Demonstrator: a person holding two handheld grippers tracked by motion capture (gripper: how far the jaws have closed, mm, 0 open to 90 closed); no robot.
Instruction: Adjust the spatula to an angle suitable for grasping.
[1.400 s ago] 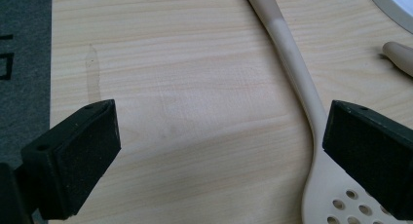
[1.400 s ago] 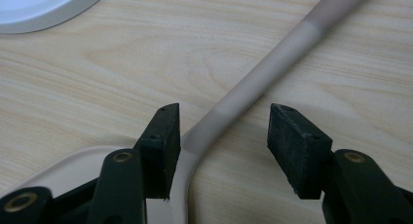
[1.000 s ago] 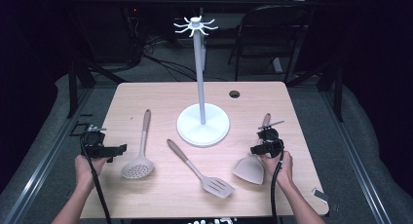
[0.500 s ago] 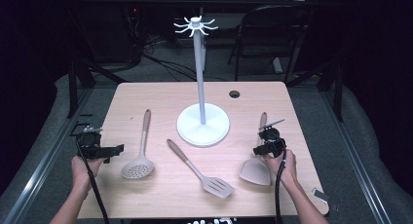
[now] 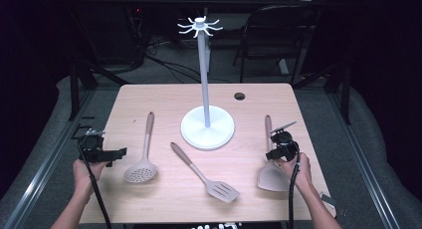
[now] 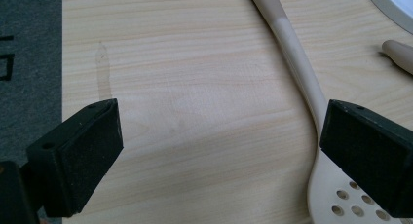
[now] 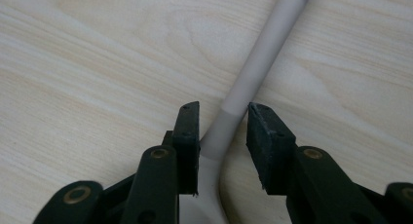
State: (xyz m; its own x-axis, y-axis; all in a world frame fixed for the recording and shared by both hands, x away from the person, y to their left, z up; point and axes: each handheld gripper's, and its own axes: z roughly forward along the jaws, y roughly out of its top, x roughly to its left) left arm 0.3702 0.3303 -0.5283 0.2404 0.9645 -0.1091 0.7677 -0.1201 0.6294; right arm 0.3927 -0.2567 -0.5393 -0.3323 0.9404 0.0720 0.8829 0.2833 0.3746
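We straddle solid spatula neck, right gripper jaws narrowly apart, unclamped, likely readying lift toward hook stand; left gripper wide, empty.

Pale matt wood-grain table; smooth matt spatula; white glossy stand.

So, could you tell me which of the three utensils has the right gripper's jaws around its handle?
The solid spatula by the table's right edge; the right gripper straddles its neck, not yet clamped.
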